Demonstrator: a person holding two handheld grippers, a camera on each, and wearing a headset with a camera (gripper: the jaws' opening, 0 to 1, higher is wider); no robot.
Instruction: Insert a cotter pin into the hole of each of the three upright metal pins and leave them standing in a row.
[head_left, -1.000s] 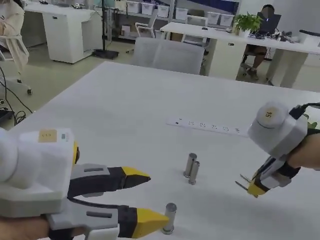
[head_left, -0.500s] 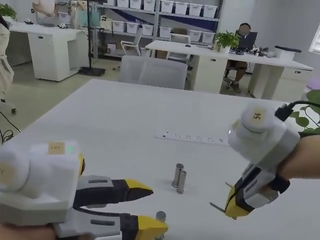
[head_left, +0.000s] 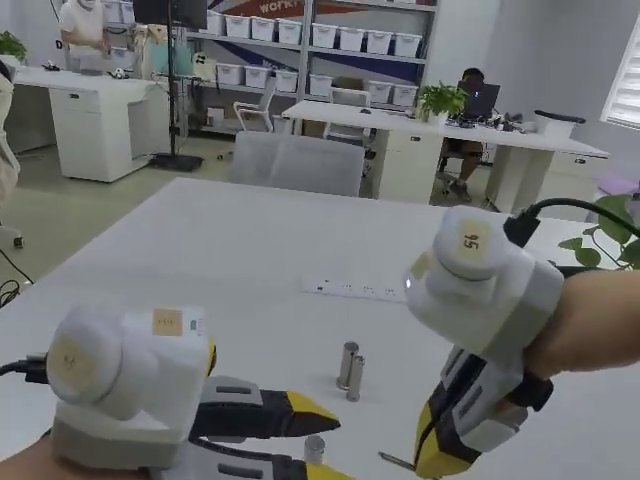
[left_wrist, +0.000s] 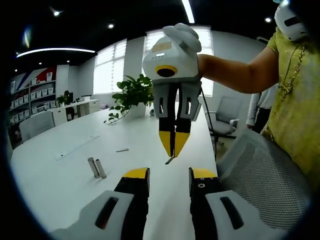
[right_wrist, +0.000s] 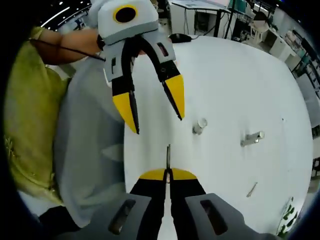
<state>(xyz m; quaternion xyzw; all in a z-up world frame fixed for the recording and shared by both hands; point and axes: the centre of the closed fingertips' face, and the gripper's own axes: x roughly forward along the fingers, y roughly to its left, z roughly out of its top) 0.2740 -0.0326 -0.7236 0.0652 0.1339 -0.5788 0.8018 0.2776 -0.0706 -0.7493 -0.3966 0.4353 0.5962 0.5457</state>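
Note:
Two upright metal pins (head_left: 349, 369) stand close together mid-table, seen also in the left gripper view (left_wrist: 96, 168). A third pin (head_left: 314, 448) stands just by the fingertips of my left gripper (head_left: 322, 441), whose jaws are open and hold nothing. In the right gripper view this pin (right_wrist: 200, 126) sits beside the left gripper's yellow tip, not gripped. My right gripper (right_wrist: 168, 172) is shut on a thin cotter pin (right_wrist: 168, 156) that sticks out ahead of its tips. It hangs facing the left gripper (right_wrist: 152, 107), a little above the table (head_left: 250, 260).
A spare cotter pin (left_wrist: 122, 150) lies loose on the table beyond the two pins. A white power strip (head_left: 355, 290) runs across the far side. A grey mesh chair (head_left: 295, 165) stands at the far edge, with desks, shelves and a potted plant behind.
My right gripper has come in leftward and lower with the cotter pin, closer to the left gripper. The head camera has tilted up. The left gripper stays open.

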